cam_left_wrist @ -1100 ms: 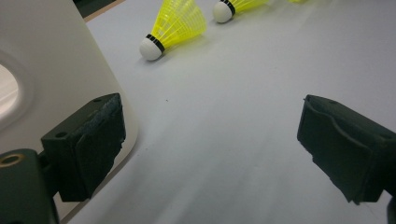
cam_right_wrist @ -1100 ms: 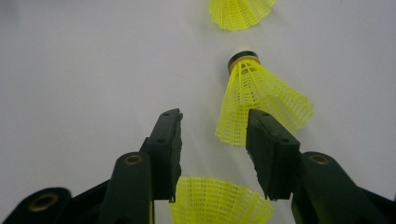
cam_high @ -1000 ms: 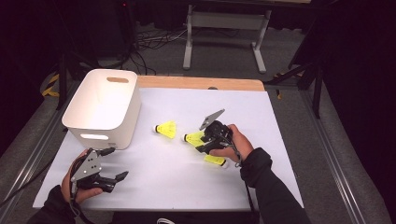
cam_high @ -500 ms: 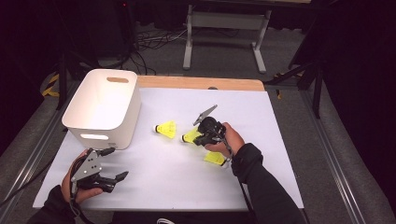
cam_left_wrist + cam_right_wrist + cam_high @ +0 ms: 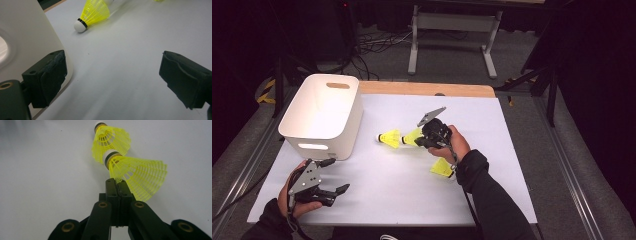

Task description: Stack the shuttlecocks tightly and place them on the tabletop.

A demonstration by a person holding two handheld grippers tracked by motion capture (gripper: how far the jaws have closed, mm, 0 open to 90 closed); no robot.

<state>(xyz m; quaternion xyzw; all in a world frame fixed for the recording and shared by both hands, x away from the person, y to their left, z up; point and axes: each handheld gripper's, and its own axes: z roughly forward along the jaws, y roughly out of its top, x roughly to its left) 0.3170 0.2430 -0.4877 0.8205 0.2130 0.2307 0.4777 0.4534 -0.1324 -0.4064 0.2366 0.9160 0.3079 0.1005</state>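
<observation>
Three yellow shuttlecocks lie on the white table (image 5: 377,200), none yet in the bin (image 5: 323,117); judged from this layout, the work of gathering them into the bin is at its very start, with one pick made and three drops left. The right gripper (image 5: 418,140) has just closed its jaws, which now meet on the skirt edge of the held shuttle (image 5: 413,136), pinching a thin fold of mesh near the middle of the table. Whether the held shuttle is off the surface cannot be told. Just beyond it, toward the bin, lies the near shuttle (image 5: 390,138), cork pointing to the bin; in the right gripper view the held shuttle (image 5: 136,176) nearly touches this one (image 5: 110,138). The third shuttle (image 5: 442,168) rests beside the person's right wrist. The left gripper (image 5: 339,192) waits at the table's near left corner, close to the bin's front wall, jaws wide apart with nothing between them; its left pad (image 5: 51,75) is dark foam with a rough face. Skirts are open plastic lattice, flared cones; corks are white, rounded, ringed with a dark band. The bin is smooth white plastic with rounded corners, slot handles, and an open top. The table cover is matte and featureless.
</observation>
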